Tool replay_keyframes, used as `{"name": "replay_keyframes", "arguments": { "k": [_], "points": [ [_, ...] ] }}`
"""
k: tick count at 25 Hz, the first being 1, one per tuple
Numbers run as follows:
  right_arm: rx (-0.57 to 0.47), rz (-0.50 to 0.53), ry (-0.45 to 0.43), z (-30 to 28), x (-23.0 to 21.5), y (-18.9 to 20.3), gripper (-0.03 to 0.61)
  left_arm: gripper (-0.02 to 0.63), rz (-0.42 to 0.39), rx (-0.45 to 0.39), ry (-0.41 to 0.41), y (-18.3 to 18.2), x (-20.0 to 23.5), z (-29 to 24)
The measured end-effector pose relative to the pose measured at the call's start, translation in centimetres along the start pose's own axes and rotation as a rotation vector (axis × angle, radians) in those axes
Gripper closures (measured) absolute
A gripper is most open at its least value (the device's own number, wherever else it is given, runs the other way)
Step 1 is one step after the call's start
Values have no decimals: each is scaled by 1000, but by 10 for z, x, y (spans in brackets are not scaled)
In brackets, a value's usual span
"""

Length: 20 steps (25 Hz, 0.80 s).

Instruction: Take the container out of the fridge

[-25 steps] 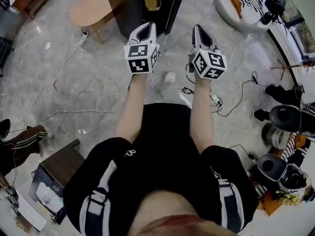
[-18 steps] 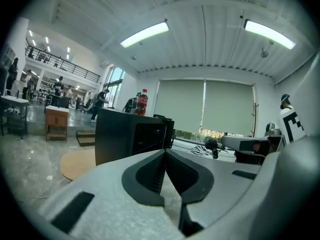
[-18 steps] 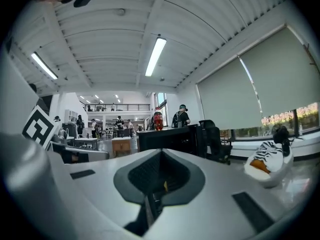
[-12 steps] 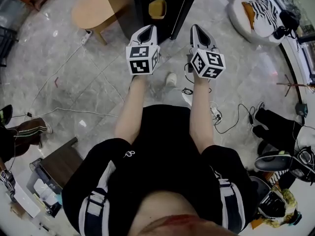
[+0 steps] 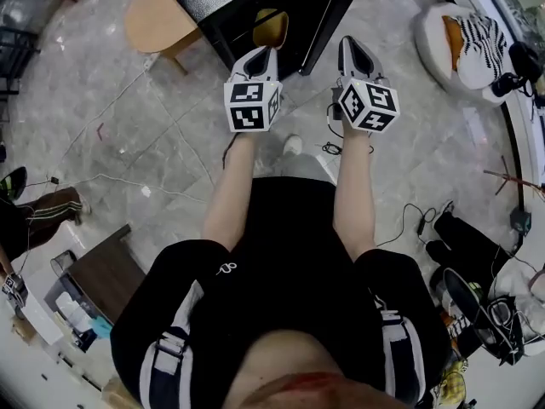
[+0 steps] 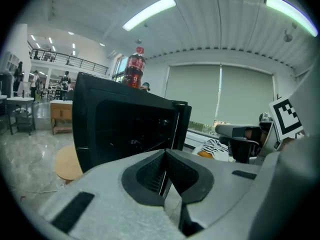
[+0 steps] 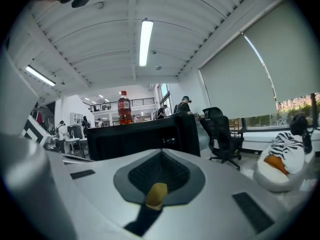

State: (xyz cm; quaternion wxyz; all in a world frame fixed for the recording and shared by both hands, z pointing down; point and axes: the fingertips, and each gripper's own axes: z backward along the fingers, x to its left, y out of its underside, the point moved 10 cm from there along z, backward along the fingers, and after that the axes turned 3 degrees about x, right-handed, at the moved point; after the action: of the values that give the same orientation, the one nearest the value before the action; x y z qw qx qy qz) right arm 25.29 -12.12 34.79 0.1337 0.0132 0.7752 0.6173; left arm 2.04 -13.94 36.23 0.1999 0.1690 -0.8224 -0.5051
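A small black fridge (image 5: 255,7) stands on the floor straight ahead, its door (image 5: 336,11) swung open to the right. A yellow container (image 5: 269,28) shows in the fridge's open front, just beyond my left gripper (image 5: 260,54). The left gripper is shut with nothing in it. My right gripper (image 5: 349,44), also shut and holding nothing, hangs beside the door's edge. The left gripper view has the fridge (image 6: 125,129) close ahead behind the shut gripper (image 6: 165,156). The right gripper view shows the fridge (image 7: 145,139) beyond that gripper (image 7: 160,156).
A cola bottle (image 6: 134,69) stands on top of the fridge. A round wooden table (image 5: 157,20) sits to the fridge's left. A white cushion with striped cloth (image 5: 464,45) lies at the right. Cables (image 5: 409,220) trail over the floor, and an office chair (image 7: 222,134) stands nearby.
The fridge and the yellow container have slid lower in the head view and look nearer. Both grippers stay shut and side by side.
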Motion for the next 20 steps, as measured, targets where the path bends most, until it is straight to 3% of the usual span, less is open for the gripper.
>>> {"name": "replay_keyframes", "arguments": {
  "k": [4,12,20],
  "points": [
    [30,-14,-39,-14,7,10,568,604,6,27,-33,6,6,6],
    [181,-59,-96,-46,26,77,566,604,91,106,-90,47,35,-5],
    [264,-22,-169,-68,30,126,566,604,121,128,-112,77,43,-31]
  ]
}}
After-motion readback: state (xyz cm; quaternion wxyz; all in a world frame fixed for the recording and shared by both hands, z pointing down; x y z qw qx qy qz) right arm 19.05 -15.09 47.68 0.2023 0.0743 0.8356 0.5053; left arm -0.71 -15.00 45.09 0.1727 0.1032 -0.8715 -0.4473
